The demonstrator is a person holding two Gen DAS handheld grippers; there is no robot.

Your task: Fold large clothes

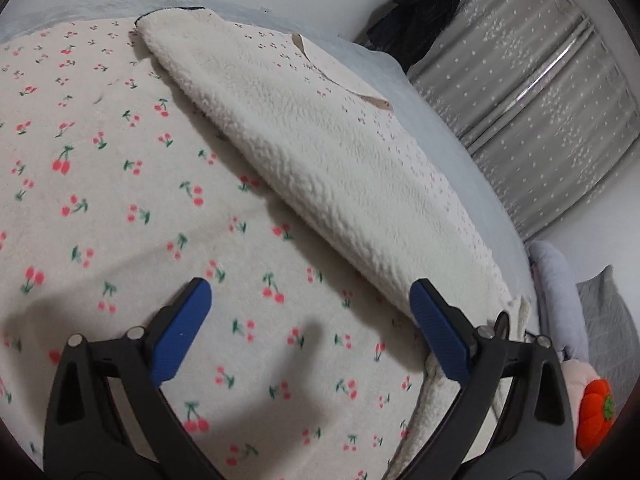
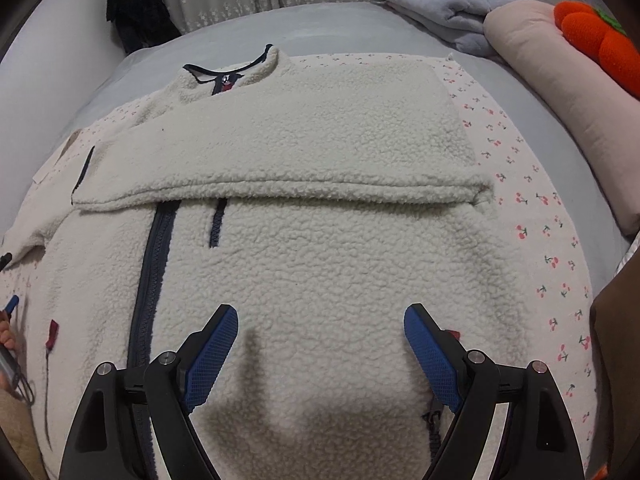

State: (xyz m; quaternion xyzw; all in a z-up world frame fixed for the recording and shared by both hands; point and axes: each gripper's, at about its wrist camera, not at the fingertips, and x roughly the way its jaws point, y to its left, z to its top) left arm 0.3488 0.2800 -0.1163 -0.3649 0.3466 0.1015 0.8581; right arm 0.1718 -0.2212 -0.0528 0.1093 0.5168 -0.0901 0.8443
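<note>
Cherry-print blanket (image 2: 540, 216) bordering fleece jacket (image 2: 320, 240)

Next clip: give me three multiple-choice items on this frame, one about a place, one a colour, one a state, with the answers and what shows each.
1. Where does the fleece jacket lie?
A. on the cherry-print blanket
B. on a chair
C. on the floor

2. What colour is the jacket's zip?
A. red
B. dark blue
C. yellow

3. How is the right claw?
A. shut on a sleeve
B. shut on the collar
C. open, holding nothing

Answers: 1 A, the cherry print shows around the jacket's edges. 2 B, a dark blue strip runs down the cream front. 3 C, its blue pads stand wide apart above the fleece; the left claw is open too.
</note>
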